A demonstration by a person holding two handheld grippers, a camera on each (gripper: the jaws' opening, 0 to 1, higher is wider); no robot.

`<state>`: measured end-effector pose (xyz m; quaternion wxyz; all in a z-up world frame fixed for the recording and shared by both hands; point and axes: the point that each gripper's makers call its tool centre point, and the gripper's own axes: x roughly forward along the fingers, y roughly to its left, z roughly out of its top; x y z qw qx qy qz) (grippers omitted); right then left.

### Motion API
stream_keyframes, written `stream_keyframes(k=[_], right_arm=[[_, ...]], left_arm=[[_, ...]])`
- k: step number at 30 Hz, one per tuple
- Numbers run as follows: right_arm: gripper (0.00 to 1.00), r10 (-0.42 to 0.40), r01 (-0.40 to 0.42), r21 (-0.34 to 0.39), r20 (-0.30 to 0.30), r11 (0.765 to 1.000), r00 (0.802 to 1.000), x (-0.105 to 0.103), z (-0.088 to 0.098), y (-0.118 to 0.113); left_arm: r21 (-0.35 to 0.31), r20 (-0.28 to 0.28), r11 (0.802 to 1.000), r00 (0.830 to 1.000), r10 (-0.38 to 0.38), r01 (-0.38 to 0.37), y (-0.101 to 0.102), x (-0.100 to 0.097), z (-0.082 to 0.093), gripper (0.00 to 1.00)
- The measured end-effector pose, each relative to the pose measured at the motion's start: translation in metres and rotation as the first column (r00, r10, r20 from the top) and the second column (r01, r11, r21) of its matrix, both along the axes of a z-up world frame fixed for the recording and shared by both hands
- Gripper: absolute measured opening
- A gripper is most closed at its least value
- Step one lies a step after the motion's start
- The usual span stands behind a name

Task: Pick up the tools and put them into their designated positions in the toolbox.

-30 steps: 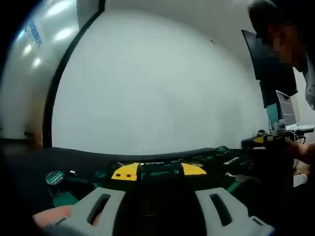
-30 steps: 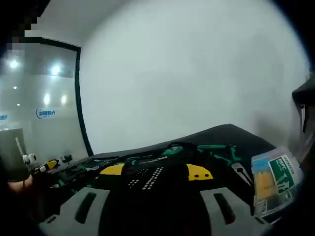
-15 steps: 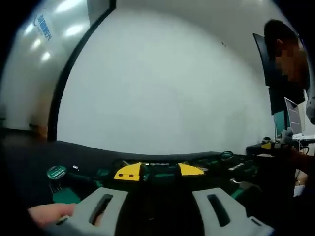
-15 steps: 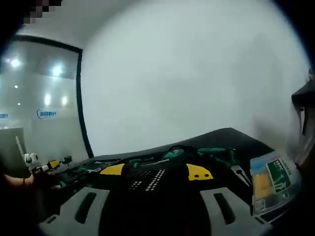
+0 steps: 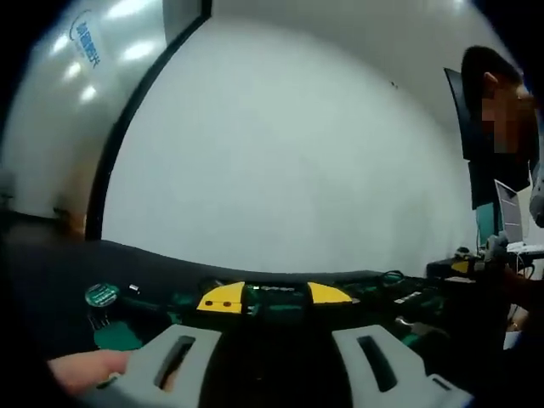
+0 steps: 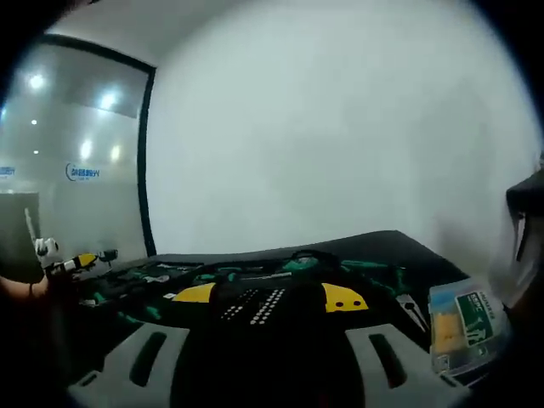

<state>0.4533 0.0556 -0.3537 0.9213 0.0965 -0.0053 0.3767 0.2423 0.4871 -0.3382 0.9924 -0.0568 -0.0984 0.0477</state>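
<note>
1. two grippers sit low at the near edge of the dark surface (image 5: 51,255): the left gripper (image 5: 274,361) and the right gripper (image 6: 263,361) each show grey jaws spread well apart with nothing between them. neither has hold of a tool.

2. just beyond the jaws lies the black toolbox with yellow latches (image 6: 272,297), seen edge-on in both views. green-handled tools (image 6: 374,259) lie on or around it, but from this low angle i cannot tell which sit in their slots and which lie loose.

3. a clear plastic case with a green and orange label (image 6: 463,327) lies to the right of the toolbox in the right gripper view. in the left gripper view a round green-capped item (image 5: 102,295) stands to the left of the toolbox.

4. judged from this, the task looks early or mid-way: no tool is being carried, and many pieces look spread out.

5. a blurred pinkish shape (image 5: 85,370) at the lower left of the left gripper view may be a finger; i cannot be sure.

6. far off, a white wall (image 5: 280,153) and a glass panel with light reflections (image 6: 68,153) stand behind. the surface is dark and details are lost.
</note>
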Motion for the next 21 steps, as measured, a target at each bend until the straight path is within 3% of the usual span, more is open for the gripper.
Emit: stream_keyframes(k=[4, 12, 15, 18, 20, 21], right_arm=[[0.43, -0.007, 0.007, -0.002, -0.005, 1.000, 1.000, 0.003, -0.001, -0.002], [0.43, -0.062, 0.062, -0.023, -0.021, 0.998, 0.998, 0.011, -0.006, -0.009], [0.42, -0.101, 0.104, -0.095, 0.037, 0.990, 0.994, 0.009, -0.003, -0.013], [0.42, -0.106, 0.110, -0.145, 0.039, 0.983, 0.994, 0.012, 0.001, -0.009], [0.45, -0.116, 0.125, -0.214, 0.053, 0.969, 0.992, 0.011, 0.014, -0.009], [0.48, -0.152, 0.169, -0.273, 0.084, 0.947, 0.985, 0.016, 0.025, -0.013]], left_arm=[[0.006, 0.046, 1.000, 0.999, 0.012, -0.013, 0.001, -0.006, 0.009, 0.25], [0.014, 0.121, 0.999, 0.992, -0.044, 0.042, -0.007, -0.020, 0.021, 0.25], [0.036, 0.151, 0.998, 0.987, -0.048, 0.043, -0.011, -0.025, 0.026, 0.25], [0.062, 0.144, 0.998, 0.989, -0.034, 0.025, -0.010, -0.026, 0.025, 0.25], [0.061, 0.125, 0.997, 0.991, -0.045, 0.037, -0.008, -0.020, 0.022, 0.25], [0.061, 0.101, 0.997, 0.994, -0.047, 0.041, -0.006, -0.017, 0.018, 0.25]])
